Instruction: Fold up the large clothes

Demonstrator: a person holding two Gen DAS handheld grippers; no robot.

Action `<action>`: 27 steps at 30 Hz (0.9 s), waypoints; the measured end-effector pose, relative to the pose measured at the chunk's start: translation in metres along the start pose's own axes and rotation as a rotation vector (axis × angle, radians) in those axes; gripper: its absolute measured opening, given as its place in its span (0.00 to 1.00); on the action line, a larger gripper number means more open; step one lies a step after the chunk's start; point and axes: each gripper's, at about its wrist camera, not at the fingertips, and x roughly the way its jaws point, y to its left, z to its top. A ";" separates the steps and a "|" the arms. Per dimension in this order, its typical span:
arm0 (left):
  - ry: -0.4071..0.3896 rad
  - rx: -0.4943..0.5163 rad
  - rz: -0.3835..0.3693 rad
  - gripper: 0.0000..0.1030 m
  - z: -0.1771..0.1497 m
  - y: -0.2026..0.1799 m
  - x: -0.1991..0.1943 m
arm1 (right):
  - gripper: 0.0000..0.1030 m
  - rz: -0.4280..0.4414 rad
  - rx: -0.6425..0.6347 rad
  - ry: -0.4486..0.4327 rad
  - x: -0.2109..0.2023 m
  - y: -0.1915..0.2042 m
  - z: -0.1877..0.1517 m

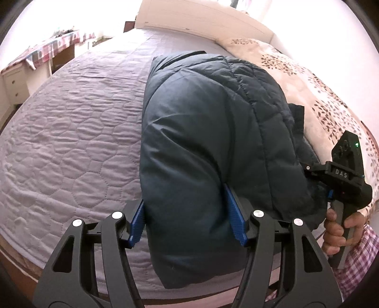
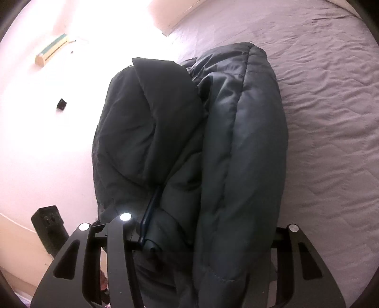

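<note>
A dark teal puffer jacket [image 1: 208,132] is bunched into a thick fold above the grey quilted bed [image 1: 71,132]. My left gripper [image 1: 187,213] has its blue pads [image 1: 234,218] wide apart on either side of the jacket's near edge, clamped on the thick padding. In the left wrist view my right gripper's black body [image 1: 341,175], held by a hand, is at the jacket's right side with its fingertips hidden in the fabric. In the right wrist view the jacket [image 2: 213,147] fills the centre. The right gripper [image 2: 203,227] is shut on it, one blue pad [image 2: 148,215] showing, the other covered.
A floral duvet [image 1: 315,90] lies along the bed's right side by the cream headboard [image 1: 208,21]. A white desk with a plaid cloth [image 1: 40,52] stands at the far left. A small dark object [image 2: 61,104] lies on the floor beside the bed.
</note>
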 end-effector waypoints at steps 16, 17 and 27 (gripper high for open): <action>-0.025 0.004 0.018 0.60 -0.009 -0.009 -0.001 | 0.59 -0.086 0.071 -0.014 -0.010 -0.006 -0.006; -0.025 0.004 0.018 0.60 -0.009 -0.009 -0.001 | 0.60 -0.092 0.073 -0.015 -0.010 -0.007 -0.006; -0.028 -0.004 0.014 0.60 -0.010 -0.006 -0.001 | 0.64 -0.118 0.096 -0.016 -0.013 -0.005 -0.010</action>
